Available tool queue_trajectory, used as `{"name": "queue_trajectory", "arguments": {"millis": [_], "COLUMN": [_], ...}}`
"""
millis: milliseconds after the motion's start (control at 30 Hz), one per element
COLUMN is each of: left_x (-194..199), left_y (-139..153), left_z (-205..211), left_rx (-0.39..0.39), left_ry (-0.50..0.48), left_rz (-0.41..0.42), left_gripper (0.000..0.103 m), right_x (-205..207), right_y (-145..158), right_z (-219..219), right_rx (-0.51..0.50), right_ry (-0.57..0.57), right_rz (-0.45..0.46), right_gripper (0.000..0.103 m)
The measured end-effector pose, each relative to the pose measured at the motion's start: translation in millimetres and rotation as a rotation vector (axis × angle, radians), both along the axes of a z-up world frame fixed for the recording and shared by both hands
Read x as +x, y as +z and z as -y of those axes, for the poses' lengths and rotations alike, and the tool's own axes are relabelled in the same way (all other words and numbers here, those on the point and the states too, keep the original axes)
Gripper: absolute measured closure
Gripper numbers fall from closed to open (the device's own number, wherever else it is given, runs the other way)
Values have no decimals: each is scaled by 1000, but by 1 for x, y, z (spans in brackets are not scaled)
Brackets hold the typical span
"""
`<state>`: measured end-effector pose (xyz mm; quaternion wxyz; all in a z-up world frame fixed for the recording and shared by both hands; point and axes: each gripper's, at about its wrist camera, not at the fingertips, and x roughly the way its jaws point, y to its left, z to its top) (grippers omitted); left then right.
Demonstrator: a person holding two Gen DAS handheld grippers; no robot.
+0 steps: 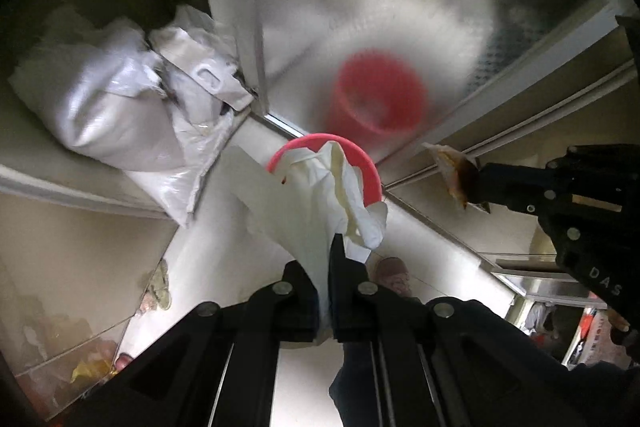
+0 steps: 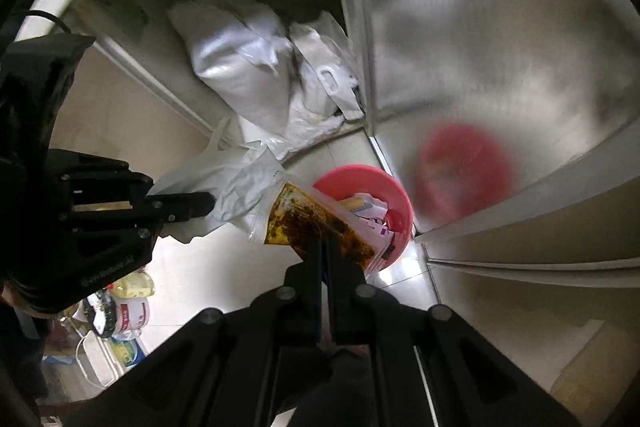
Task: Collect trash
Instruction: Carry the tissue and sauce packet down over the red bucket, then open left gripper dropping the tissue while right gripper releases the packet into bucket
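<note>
Trash in both your grippers: left gripper (image 1: 328, 267) is clamped on a crumpled white plastic bag (image 1: 316, 195), right gripper (image 2: 325, 247) is pinched tight on a clear plastic pouch smeared with brown oily sauce (image 2: 316, 223). Both pieces hang just above the round pink plastic bin (image 2: 400, 203) on the pale tiled floor (image 2: 224, 267); paper scraps lie in it. The bin sits beside a frosted-glass door (image 1: 380, 7), white sacks (image 1: 120, 107) piled nearby.

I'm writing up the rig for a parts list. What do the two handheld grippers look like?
Both the left gripper and the right gripper are matte black, with slim straight fingers on angular linkage arms joined by round silver pivot bolts. White lettering marks each body, and a black cable trails above the left one.
</note>
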<state>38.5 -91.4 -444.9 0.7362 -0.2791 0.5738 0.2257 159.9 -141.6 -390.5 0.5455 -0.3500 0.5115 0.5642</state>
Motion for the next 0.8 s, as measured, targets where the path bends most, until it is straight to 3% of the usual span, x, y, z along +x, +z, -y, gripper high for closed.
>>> {"name": "queue_trajectory", "arguments": {"millis": [200, 367, 400, 533, 800], "left_x": [14, 29, 33, 36, 27], "left_y": [-54, -83, -88, -98, -96], "left_z": [-7, -10, -10, -10, -11], "left_rx": [-13, -46, -50, -55, -71], "left_ry": [-34, -58, -59, -57, -13], "left_rz": [1, 4, 7, 12, -29], "left_gripper": [100, 98, 97, 63, 62], "right_x": [10, 20, 21, 23, 22], "right_y": [-51, -73, -78, -96, -98], "right_z": [-7, -5, -5, -5, -7], "right_rx": [-8, -12, -15, -37, -56], "right_ry": [-19, -32, -31, -28, -37], "right_rz": [9, 22, 24, 27, 18], "right_gripper": [101, 101, 101, 101, 101]}}
